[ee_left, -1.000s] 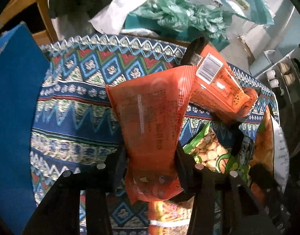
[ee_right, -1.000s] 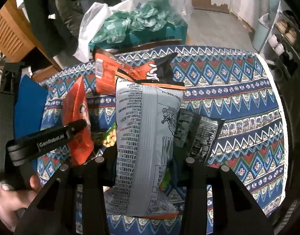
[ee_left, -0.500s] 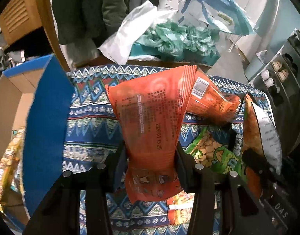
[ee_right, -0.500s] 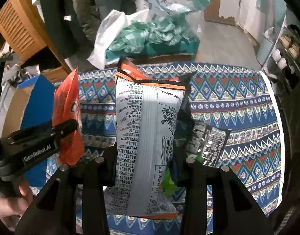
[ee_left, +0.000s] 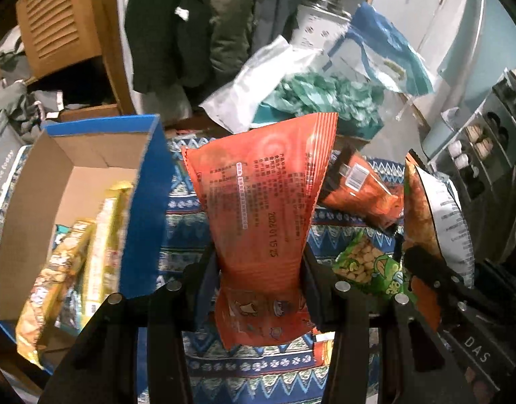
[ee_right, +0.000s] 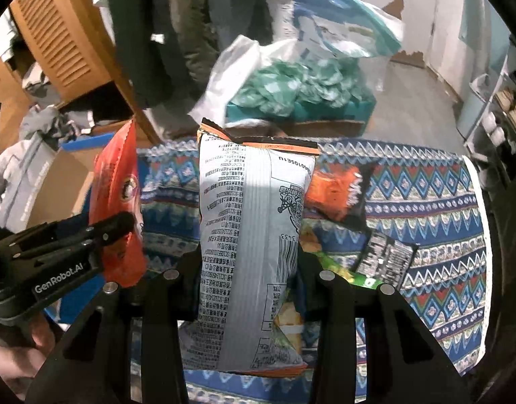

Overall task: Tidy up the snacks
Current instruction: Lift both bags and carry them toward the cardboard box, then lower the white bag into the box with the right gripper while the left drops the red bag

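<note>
Now, step: I am carrying two snack bags off the cloth (ee_right: pixel 426 202) toward the box (ee_left: pixel 32 181).
Left gripper (ee_left: pixel 261 269): clenched on the red bag (ee_left: pixel 261 202), which hangs clear of the cloth, just right of the box's blue wall.
Right gripper (ee_right: pixel 248 269): clenched on the grey bag (ee_right: pixel 248 229), held upright over the cloth.
Box: open, at the left, with yellow packs (ee_left: pixel 99 242) already inside.
Left behind: orange bag (ee_left: pixel 362 188), green bag (ee_left: pixel 365 262), black pack (ee_right: pixel 386 259).
Next: I judge the red bag must swing left over the wall, then drop beside the yellow packs; the grey bag follows.
</note>
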